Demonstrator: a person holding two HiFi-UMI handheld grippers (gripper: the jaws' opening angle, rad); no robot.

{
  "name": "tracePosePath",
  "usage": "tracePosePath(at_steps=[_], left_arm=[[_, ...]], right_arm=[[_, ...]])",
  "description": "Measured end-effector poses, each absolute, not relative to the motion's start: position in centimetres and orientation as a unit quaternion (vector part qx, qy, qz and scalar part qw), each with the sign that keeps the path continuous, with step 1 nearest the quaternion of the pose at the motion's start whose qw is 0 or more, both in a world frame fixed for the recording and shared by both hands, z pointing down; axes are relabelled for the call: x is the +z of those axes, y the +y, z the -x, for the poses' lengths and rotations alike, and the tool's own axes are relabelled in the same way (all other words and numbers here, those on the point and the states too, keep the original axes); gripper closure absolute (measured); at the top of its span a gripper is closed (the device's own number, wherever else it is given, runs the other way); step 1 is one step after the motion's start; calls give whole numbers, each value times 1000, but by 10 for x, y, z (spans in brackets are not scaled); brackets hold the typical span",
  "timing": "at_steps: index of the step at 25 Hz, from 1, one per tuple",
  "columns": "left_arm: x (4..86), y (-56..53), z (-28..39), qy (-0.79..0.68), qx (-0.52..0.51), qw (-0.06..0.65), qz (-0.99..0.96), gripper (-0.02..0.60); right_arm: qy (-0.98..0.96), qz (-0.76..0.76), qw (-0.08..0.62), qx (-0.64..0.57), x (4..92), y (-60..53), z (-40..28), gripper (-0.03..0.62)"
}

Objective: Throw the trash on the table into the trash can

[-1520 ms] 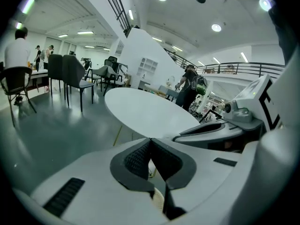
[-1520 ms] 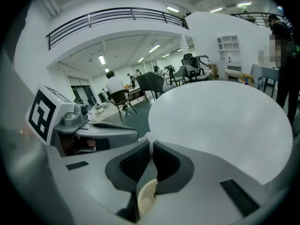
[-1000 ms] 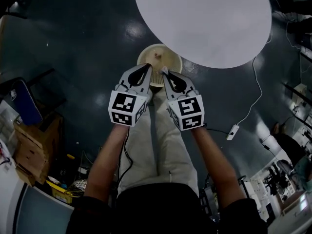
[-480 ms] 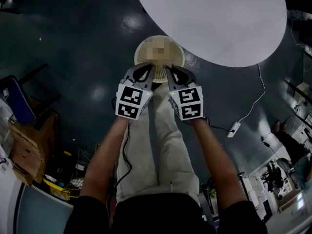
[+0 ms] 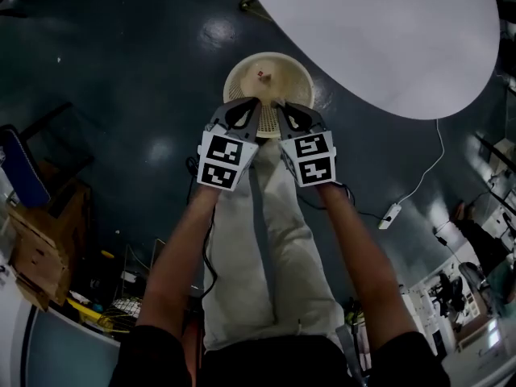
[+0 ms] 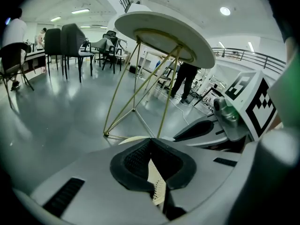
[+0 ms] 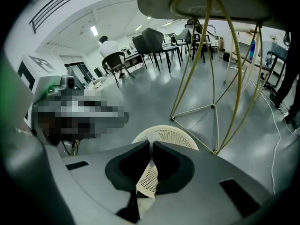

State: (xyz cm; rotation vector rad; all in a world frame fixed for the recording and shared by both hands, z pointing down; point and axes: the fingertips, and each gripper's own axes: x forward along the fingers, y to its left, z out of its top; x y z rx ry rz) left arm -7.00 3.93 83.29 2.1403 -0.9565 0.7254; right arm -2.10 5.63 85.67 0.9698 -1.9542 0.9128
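A cream mesh trash can [image 5: 282, 69] stands on the dark floor beside the round white table [image 5: 387, 31]. A small reddish scrap [image 5: 260, 75] lies inside it. Both grippers hang side by side over the can's near rim. My left gripper [image 5: 250, 105] has its jaws together at the tips [image 6: 151, 140] with nothing seen between them; the can's mesh [image 6: 157, 184] shows behind the gap. My right gripper [image 5: 280, 107] is shut, and a small pale scrap [image 7: 151, 142] sits pinched at its tips [image 7: 151, 146], above the trash can [image 7: 171, 136].
The table's thin brass legs [image 7: 213, 104] stand just past the can. A white cable and plug [image 5: 391, 214] lie on the floor at right. Cardboard boxes [image 5: 36, 240] and a yellow crate [image 5: 93, 313] sit at left. Chairs [image 6: 70, 43] and people stand far off.
Both grippers have kept side by side and edged forward with the person, staying at the can's near rim. The table has slid right in the view. The jaws look the same.
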Motion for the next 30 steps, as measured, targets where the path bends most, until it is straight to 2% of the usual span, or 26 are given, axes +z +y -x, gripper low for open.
tracePosePath(at_steps=[10,14,16,30], left_arm=[[873,44,79,-376,278,347,-813,566],[884,48,79,-370,283,349,-813,566],[883,51,78,-369,282,351,-813,566],[810,58,73,-363,285,345,-818,566]], right_arm=[[-762,-358,410,351,905,53,32,554],[-756,-349,422,359,925,57,30,497],[-754,-354,421,359,925,57,26,496],[-765,-372,382,360,832,59,18,533]])
